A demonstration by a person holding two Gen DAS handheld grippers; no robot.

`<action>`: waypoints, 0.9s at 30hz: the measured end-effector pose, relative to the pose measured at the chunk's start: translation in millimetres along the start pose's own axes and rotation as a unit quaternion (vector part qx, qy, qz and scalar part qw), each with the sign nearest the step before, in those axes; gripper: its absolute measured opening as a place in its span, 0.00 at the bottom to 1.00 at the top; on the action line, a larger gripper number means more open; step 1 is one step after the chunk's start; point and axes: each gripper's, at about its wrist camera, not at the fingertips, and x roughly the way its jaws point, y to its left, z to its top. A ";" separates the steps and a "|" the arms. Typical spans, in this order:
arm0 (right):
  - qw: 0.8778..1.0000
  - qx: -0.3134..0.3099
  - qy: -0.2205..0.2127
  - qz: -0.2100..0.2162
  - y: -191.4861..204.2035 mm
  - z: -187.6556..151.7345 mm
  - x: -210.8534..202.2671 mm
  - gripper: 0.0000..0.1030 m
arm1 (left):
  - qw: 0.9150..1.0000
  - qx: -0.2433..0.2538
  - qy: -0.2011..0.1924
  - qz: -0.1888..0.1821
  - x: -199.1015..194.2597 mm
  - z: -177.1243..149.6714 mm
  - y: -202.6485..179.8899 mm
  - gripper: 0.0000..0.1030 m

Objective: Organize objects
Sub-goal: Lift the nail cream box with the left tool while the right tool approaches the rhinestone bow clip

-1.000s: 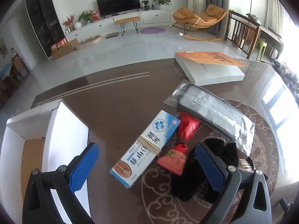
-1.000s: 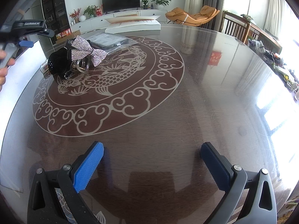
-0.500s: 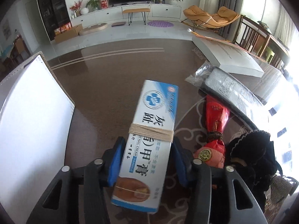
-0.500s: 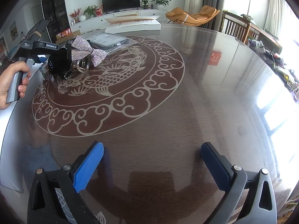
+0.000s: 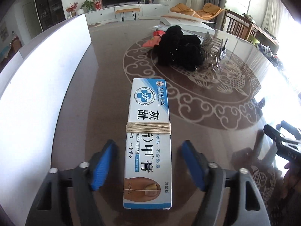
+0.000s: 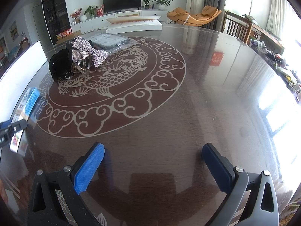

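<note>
A blue and white nail cream box (image 5: 148,143) tied with twine lies on the round table between the fingers of my left gripper (image 5: 148,162). The jaws stand open, with a gap on each side of the box. The box also shows at the left edge of the right wrist view (image 6: 28,103). A black hair accessory (image 5: 178,50) with a rhinestone bow (image 6: 88,51) and clear claw clips lies further in. A red packet (image 5: 153,39) lies behind it. My right gripper (image 6: 153,165) is open and empty above bare table.
A tall white box wall (image 5: 37,86) stands close on the left of the nail cream box. A flat white carton (image 6: 134,24) and a plastic-wrapped dark item (image 6: 111,41) lie at the far side. The table edge curves along the right.
My left gripper, shut on the nail cream box half a second ago, has moved it away from the pile toward the white box and opened. The right gripper has not moved.
</note>
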 end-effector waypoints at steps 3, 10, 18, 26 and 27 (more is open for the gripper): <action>1.000 0.000 0.000 0.000 0.0 0.0 0.0 1.00 | 1.000 0.023 -0.005 0.014 -0.8 -6.5 -3.7 1.00; 1.000 -0.001 -0.001 0.001 1.1 -0.6 0.8 1.00 | 0.999 0.038 -0.010 -0.008 9.0 9.2 0.7 1.00; 1.000 -0.001 -0.001 0.002 1.2 -0.7 0.7 1.00 | 0.999 0.033 -0.040 -0.007 13.9 11.6 2.0 1.00; 1.000 -0.017 0.012 0.022 23.4 25.8 15.6 1.00 | 0.999 0.026 -0.042 -0.001 15.2 14.7 2.9 1.00; 0.999 -0.017 0.013 0.042 32.2 36.0 20.1 1.00 | 0.999 0.026 -0.042 -0.001 15.2 14.8 2.9 1.00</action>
